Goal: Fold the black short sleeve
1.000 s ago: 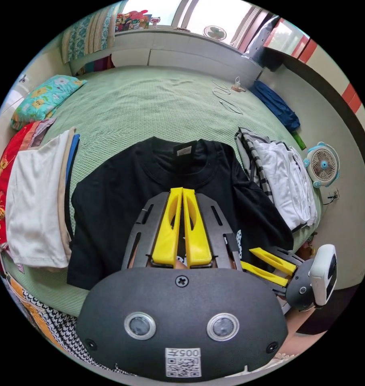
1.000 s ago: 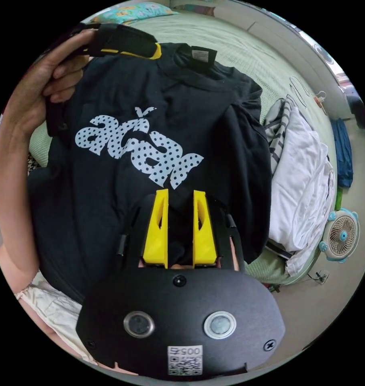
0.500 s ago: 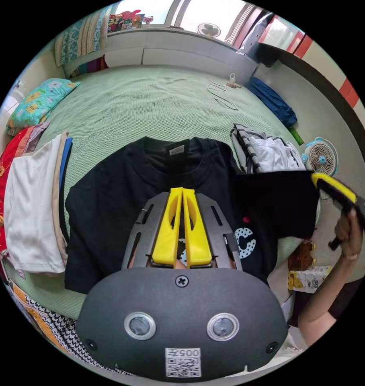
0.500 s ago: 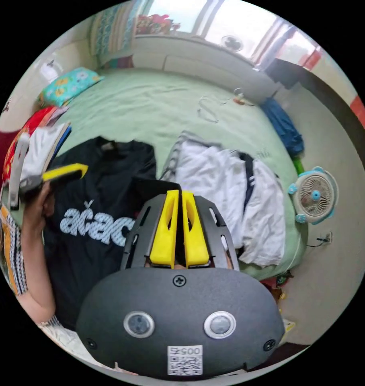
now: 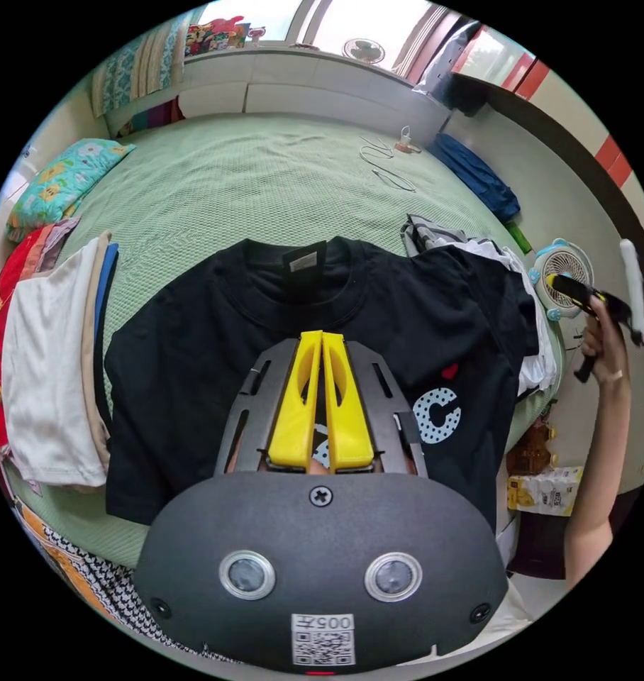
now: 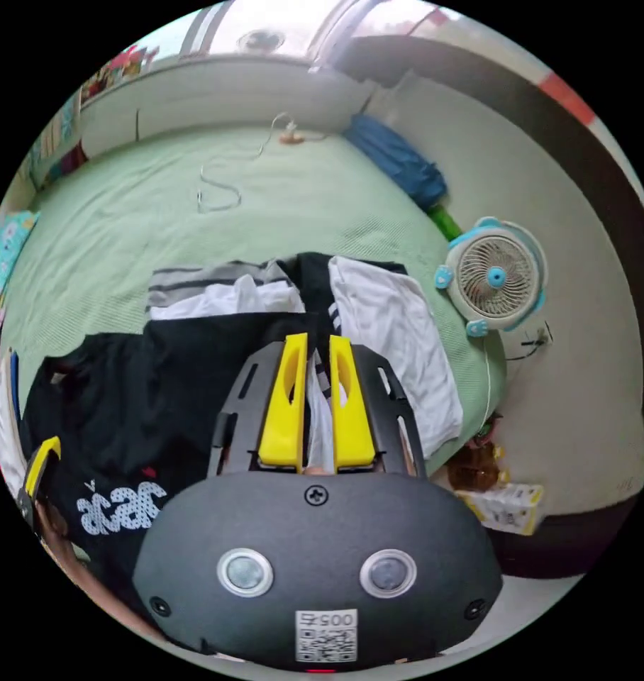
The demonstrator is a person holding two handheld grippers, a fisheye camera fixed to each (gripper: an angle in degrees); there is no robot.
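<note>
A black T-shirt [image 5: 194, 333] with a white dotted print lies front up on the green bed [image 5: 265, 177], collar [image 5: 301, 273] at the far side. Its right sleeve [image 5: 492, 298] is spread out over a pile of white clothes. My left gripper [image 5: 322, 337] hovers over the shirt's middle with its jaws shut; I see no cloth pinched between them. In the right gripper view, a hand holds the left gripper [image 6: 42, 457] by the printed lower part of the T-shirt [image 6: 159, 376]. My right gripper [image 6: 318, 340] is slightly open and holds nothing. A hand holds the right gripper [image 5: 563, 284] beyond the sleeve.
A stack of folded clothes [image 5: 52, 369] lies left of the shirt. A pile of white and striped clothes [image 6: 386, 340] lies to its right at the bed's edge. A small fan [image 6: 496, 277] stands on the floor. A cable [image 5: 382, 167], a pillow [image 5: 59, 177] and a blue cloth [image 5: 478, 177] lie farther off.
The right gripper, shut on the shirt's right sleeve, drew it out to the right, then let go and moved off towards the fan. The left gripper stayed put.
</note>
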